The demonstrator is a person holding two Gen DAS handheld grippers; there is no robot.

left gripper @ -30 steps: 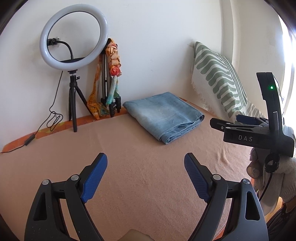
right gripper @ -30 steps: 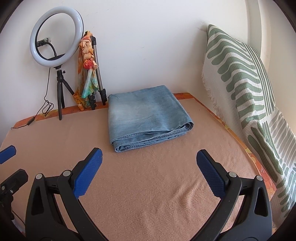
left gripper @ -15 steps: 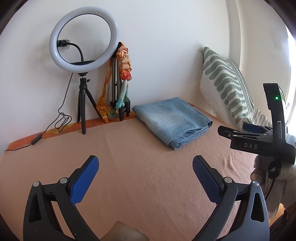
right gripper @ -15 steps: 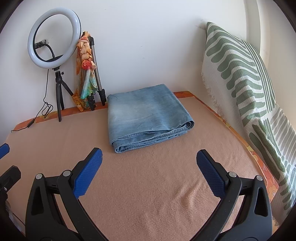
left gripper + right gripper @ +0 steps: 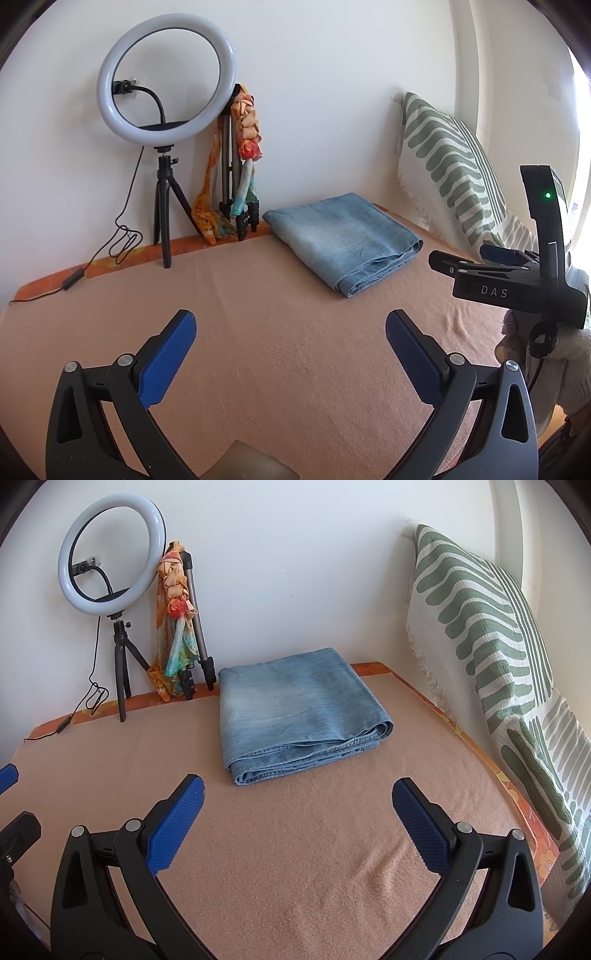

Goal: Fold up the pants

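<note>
Light blue denim pants point(image 5: 343, 242) point(image 5: 299, 712) lie folded into a flat rectangle on the peach blanket point(image 5: 277, 332) point(image 5: 295, 867), near the far wall. My left gripper point(image 5: 290, 332) hovers open over the blanket, well short of the pants, with nothing between its blue pads. My right gripper point(image 5: 297, 799) also stands open and empty, just in front of the pants' near folded edge. In the left wrist view the right gripper's black body point(image 5: 509, 284) shows at the right edge, held by a gloved hand point(image 5: 546, 362).
A ring light on a small tripod point(image 5: 166, 122) point(image 5: 110, 583) and a folded tripod with an orange scarf point(image 5: 236, 173) point(image 5: 181, 624) stand against the back wall. A green-striped cushion point(image 5: 450, 166) point(image 5: 498, 635) leans along the right side. A cable point(image 5: 74, 277) trails at far left.
The left gripper's jaws have spread wider apart. The left view has tilted slightly, so the scene sits lower and further right. The right gripper and the pants have stayed put.
</note>
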